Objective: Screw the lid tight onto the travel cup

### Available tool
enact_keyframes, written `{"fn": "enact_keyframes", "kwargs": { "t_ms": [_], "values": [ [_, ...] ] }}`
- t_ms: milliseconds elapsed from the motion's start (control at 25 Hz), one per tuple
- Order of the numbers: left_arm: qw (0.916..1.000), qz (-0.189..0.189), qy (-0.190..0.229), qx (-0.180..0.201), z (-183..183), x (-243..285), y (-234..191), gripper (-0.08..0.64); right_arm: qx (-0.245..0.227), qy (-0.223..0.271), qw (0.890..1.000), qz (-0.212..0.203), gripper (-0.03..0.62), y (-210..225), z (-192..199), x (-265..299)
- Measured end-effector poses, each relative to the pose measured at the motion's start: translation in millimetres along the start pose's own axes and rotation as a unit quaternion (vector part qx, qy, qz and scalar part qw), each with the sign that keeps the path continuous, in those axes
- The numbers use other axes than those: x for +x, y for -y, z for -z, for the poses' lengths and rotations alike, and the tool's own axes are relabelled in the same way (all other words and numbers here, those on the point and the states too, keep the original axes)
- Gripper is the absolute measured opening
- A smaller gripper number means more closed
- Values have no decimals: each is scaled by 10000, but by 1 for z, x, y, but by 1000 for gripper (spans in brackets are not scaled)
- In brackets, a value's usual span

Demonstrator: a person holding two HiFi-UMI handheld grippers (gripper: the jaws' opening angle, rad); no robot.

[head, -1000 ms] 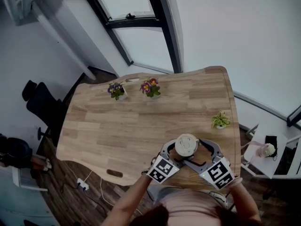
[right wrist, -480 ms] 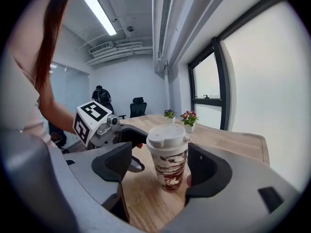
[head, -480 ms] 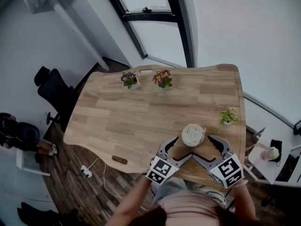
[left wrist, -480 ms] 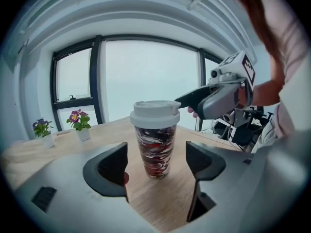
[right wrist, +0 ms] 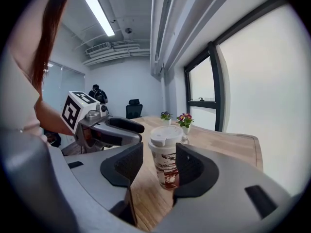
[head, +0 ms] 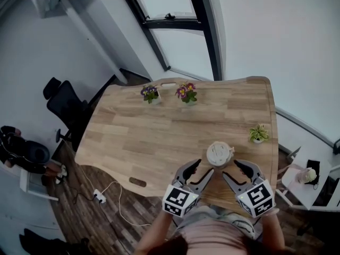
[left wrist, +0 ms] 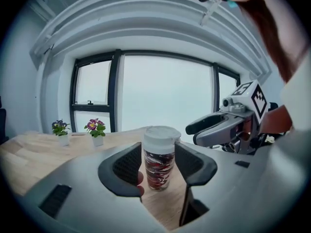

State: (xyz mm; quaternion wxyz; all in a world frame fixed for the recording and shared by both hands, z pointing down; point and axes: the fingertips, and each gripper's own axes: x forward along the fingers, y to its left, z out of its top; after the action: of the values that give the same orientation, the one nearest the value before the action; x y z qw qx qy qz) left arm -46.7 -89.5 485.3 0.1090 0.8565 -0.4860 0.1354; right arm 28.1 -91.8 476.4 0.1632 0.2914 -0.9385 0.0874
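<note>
lidded cup (head: 219, 154) upright on surface (head: 149, 137); left gripper (head: 198, 170), right gripper (head: 235, 172) just short of it, fingers closing on nothing.

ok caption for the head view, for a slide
White-lidded patterned travel cup standing on a light wooden table, left gripper and right gripper just short of it, jaws closing on nothing.

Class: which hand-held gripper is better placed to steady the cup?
Left, narrowly. Both are closing, empty; the travel cup stands centred before the left hand-held gripper, off-centre before the right hand-held gripper.
</note>
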Motion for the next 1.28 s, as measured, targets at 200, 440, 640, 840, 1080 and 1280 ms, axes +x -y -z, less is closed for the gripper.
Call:
{"fn": "enact_keyframes", "kwargs": {
  "t_ms": [200,440,640,840,1080,1280],
  "values": [
    [9995,-291,24,-86,-9,-14,-5,58,-42,47,9997,227,144,-2,-1,-9],
    [9993,-365,113,-35,-23,-35,0,5,75,214,9983,530,56,-6,-15,-23],
    [9986,-431,287,-43,-36,-51,9,2,130,343,9957,850,14,-6,-27,-38],
    [9959,-708,545,-108,-59,-68,13,2,263,470,9936,993,0,-10,-40,-53],
    [9935,-849,745,-122,-72,-95,28,0,438,767,9892,1174,0,-20,-56,-74],
    [9919,-993,797,-18,-74,-114,39,0,251,890,9886,1192,0,-33,-67,-87]
  ]
}}
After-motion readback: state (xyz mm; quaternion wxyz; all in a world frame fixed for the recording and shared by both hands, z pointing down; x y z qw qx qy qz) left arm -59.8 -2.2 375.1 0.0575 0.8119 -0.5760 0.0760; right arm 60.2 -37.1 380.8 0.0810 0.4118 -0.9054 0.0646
